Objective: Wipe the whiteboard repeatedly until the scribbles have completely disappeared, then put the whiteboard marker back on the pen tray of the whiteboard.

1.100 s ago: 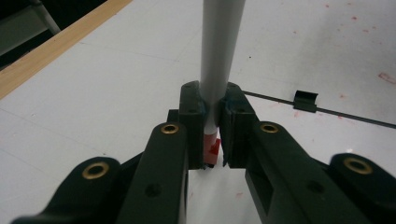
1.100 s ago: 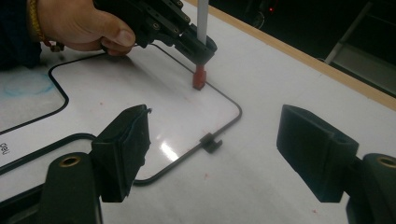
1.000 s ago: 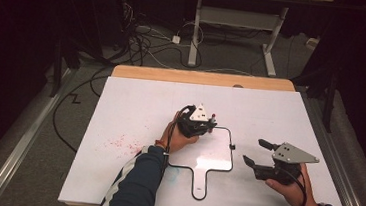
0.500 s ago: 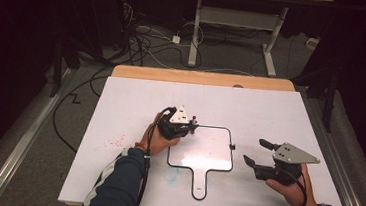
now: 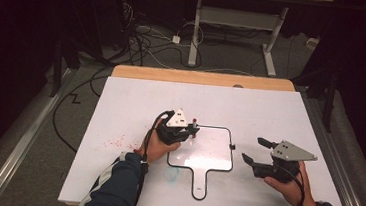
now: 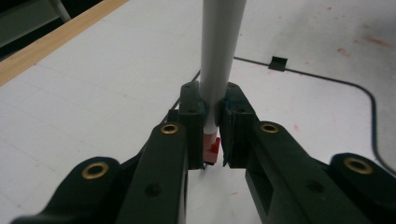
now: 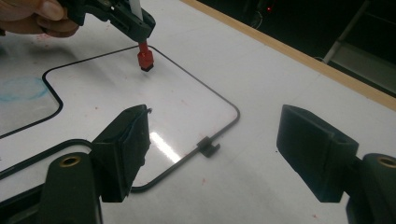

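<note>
Black jaws of the right gripper (image 5: 256, 148) stand wide apart with nothing between them, low over the white table (image 5: 135, 104) just right of the small whiteboard (image 5: 206, 158), in the person's right hand (image 5: 291, 185). Left gripper (image 5: 192, 129) is clamped on a white marker (image 6: 219, 51); its red tip (image 7: 145, 59) points down over the whiteboard's upper left part, very close to the surface, contact not clear. Faint blue scribble (image 5: 171, 173) near the board's handle, red smears (image 5: 117, 140) on the table to the left. Wooden edge (image 5: 203, 78) runs along the far side.
</note>
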Demonstrator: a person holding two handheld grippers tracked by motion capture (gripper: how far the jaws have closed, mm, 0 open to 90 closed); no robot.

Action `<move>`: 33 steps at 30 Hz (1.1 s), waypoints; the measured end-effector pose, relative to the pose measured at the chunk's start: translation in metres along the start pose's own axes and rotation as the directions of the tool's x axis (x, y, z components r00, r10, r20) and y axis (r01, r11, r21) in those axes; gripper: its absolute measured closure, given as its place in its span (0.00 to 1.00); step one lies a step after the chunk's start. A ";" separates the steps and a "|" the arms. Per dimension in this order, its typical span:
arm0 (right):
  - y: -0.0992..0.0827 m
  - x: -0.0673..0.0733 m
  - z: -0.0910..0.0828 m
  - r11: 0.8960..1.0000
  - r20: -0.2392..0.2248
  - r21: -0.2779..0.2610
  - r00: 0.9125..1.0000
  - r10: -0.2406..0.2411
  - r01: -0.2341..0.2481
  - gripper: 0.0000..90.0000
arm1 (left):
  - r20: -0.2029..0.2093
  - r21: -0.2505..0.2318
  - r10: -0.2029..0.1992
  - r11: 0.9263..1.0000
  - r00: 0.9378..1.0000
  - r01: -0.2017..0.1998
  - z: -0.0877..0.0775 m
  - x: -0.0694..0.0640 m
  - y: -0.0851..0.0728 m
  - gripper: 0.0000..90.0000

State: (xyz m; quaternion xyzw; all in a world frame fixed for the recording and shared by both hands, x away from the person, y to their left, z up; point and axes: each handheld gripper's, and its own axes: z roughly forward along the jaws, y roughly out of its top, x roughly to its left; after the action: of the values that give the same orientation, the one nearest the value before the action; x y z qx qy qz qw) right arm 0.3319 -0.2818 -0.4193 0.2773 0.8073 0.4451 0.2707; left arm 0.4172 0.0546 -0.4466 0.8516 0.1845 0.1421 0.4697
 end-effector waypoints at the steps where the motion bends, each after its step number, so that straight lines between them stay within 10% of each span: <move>1: 0.001 0.001 0.001 1.000 -0.004 0.002 1.000 -0.005 0.005 0.30 | 0.003 -0.004 0.006 1.000 1.000 -0.006 0.000 -0.004 0.002 0.88; 13: 0.012 0.008 -0.006 0.998 -0.105 -0.053 0.994 0.030 -0.035 0.38 | 0.147 0.008 0.035 0.999 0.989 -0.036 0.011 -0.044 0.030 0.87; 19: 0.029 0.020 0.001 0.995 -0.185 -0.077 0.981 0.051 -0.066 0.45 | 0.258 0.000 0.069 0.997 0.964 -0.071 0.027 -0.072 0.040 0.87; 27: 0.030 0.024 0.007 0.997 -0.228 -0.048 0.972 0.048 -0.061 0.57 | 0.290 -0.002 0.091 0.995 0.953 -0.095 0.039 -0.085 0.044 0.87; 33: 0.029 0.022 0.010 0.997 -0.248 -0.036 0.967 0.052 -0.062 0.89 | 0.273 -0.014 0.086 0.996 0.958 -0.085 0.042 -0.089 0.044 0.87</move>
State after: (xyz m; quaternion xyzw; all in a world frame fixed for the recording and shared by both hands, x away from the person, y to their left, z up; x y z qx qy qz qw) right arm 0.3290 -0.2477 -0.4027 0.2368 0.8165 0.5012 0.1611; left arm 0.3635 -0.0387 -0.4369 0.8697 0.0808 0.0435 0.4849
